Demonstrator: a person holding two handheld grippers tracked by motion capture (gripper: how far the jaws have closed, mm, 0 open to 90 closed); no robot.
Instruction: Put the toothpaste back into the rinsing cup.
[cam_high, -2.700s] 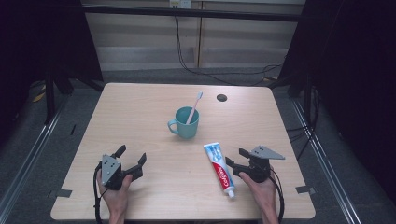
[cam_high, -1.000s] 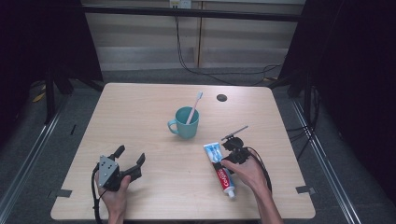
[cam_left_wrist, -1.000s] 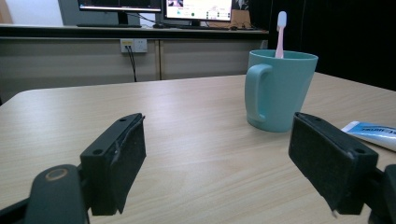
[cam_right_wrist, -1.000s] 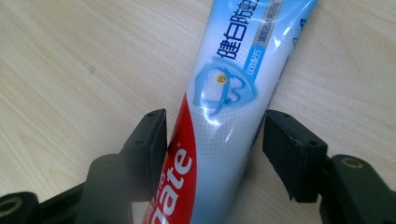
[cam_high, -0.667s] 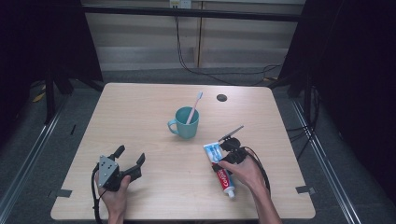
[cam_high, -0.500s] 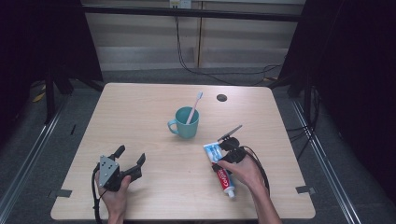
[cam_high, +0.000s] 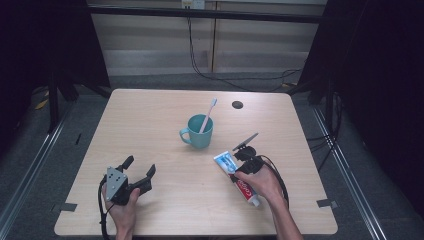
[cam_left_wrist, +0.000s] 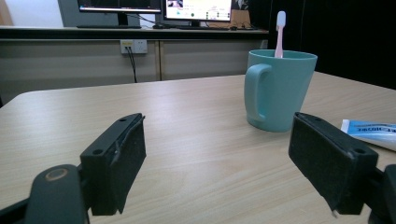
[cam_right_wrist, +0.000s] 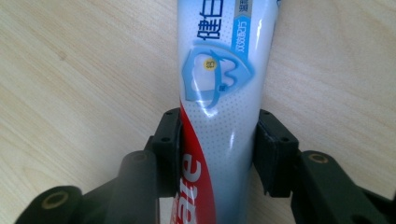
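Note:
A toothpaste tube, blue and white with a red end, lies flat on the wooden table in front of the mug. My right gripper points down at it. Its jaws have just been closing with the tube between them, and both pads now press on the tube's sides. A teal mug stands mid-table with a pink toothbrush upright in it. My left gripper rests open at the front left, aimed at the mug, with nothing between its jaws.
A small dark round hole sits in the tabletop behind the mug. Cables trail from both grippers toward the front edge. Dark floor and black frame posts surround the table.
Since the oldest frame my right gripper has swung from lying beside the tube to pointing down over it. Over the last second both hands have stayed put.

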